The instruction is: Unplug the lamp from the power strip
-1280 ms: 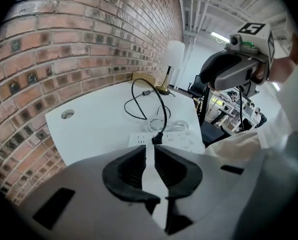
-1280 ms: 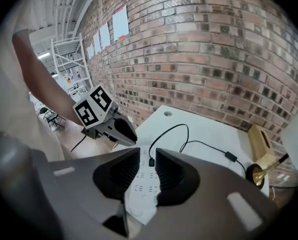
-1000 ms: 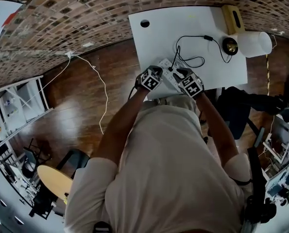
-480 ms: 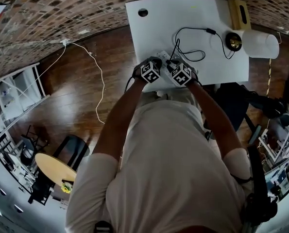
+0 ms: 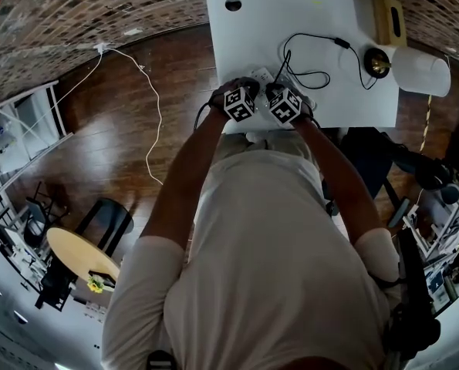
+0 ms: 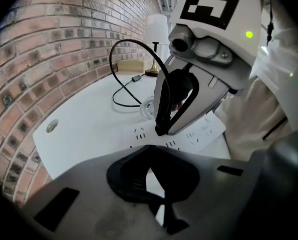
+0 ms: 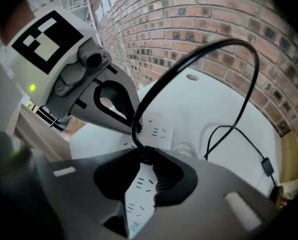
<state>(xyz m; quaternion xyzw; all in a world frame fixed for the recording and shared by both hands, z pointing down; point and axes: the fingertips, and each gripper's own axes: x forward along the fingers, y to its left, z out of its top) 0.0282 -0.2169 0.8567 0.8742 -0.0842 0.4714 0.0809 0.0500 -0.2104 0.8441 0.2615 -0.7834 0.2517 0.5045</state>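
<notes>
A white power strip (image 5: 261, 76) lies at the near edge of the white table (image 5: 322, 21). The lamp (image 5: 420, 71), with a white shade and a brass base, stands at the table's far right. Its black cord (image 5: 310, 45) loops back to the strip. In the right gripper view my right gripper (image 7: 144, 155) has the lamp's black plug (image 7: 143, 159) pinched between its tips, and the jaws are closing on it. The cord (image 7: 199, 51) arcs up from there. My left gripper (image 6: 151, 156) is shut, and its tips rest on the power strip (image 6: 191, 133) beside the plug.
A tan box (image 5: 389, 20) sits at the table's back right corner, and a cable hole (image 5: 233, 5) at the back left. A white cable (image 5: 148, 91) trails over the wooden floor to the left. A dark chair (image 5: 368, 160) stands to the right of the person.
Both grippers have drawn close together over the power strip. The right one has moved left onto the plug. The left one has stayed on the strip.
</notes>
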